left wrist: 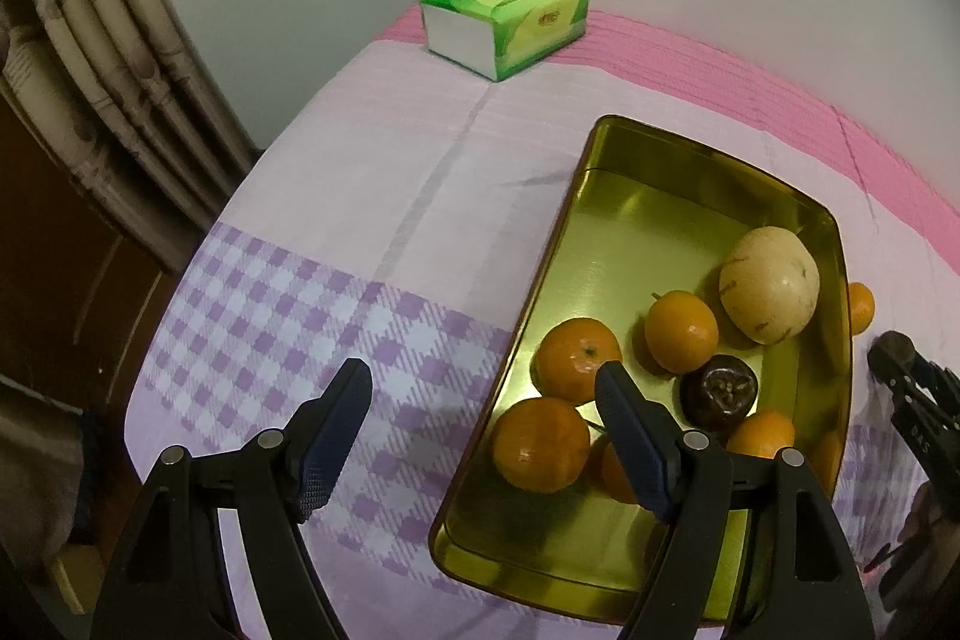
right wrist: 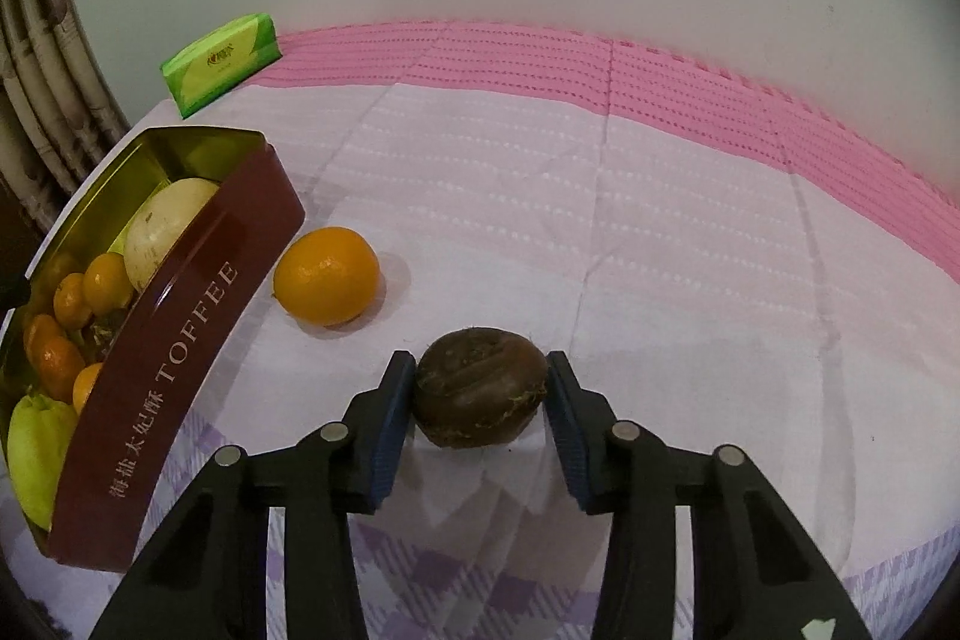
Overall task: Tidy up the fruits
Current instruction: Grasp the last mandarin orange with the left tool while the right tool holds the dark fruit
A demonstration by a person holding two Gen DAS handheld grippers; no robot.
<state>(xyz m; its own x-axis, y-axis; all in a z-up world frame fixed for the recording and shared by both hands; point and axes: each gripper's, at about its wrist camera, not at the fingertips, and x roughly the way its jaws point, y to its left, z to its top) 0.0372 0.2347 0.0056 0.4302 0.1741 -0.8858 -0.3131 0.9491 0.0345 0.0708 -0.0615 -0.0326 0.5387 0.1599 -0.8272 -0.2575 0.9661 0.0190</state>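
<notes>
Black two-finger right gripper (right wrist: 480, 391) fills the bottom of its view, blue pads pressed on either side of a wrinkled dark-brown round fruit (right wrist: 480, 388) that sits low on the pale pink cloth (right wrist: 660, 250). Just beyond, left of centre, a loose orange mandarin (right wrist: 327, 275) lies beside the maroon tin lettered TOFFEE (right wrist: 180, 340) — gold inside, holding mandarins, a pale melon and a green fruit. Left gripper (left wrist: 486, 430) hangs with jaws wide apart and empty over the tin's near edge. At the upper left a green tissue pack (right wrist: 222, 61) rests by the wall.
</notes>
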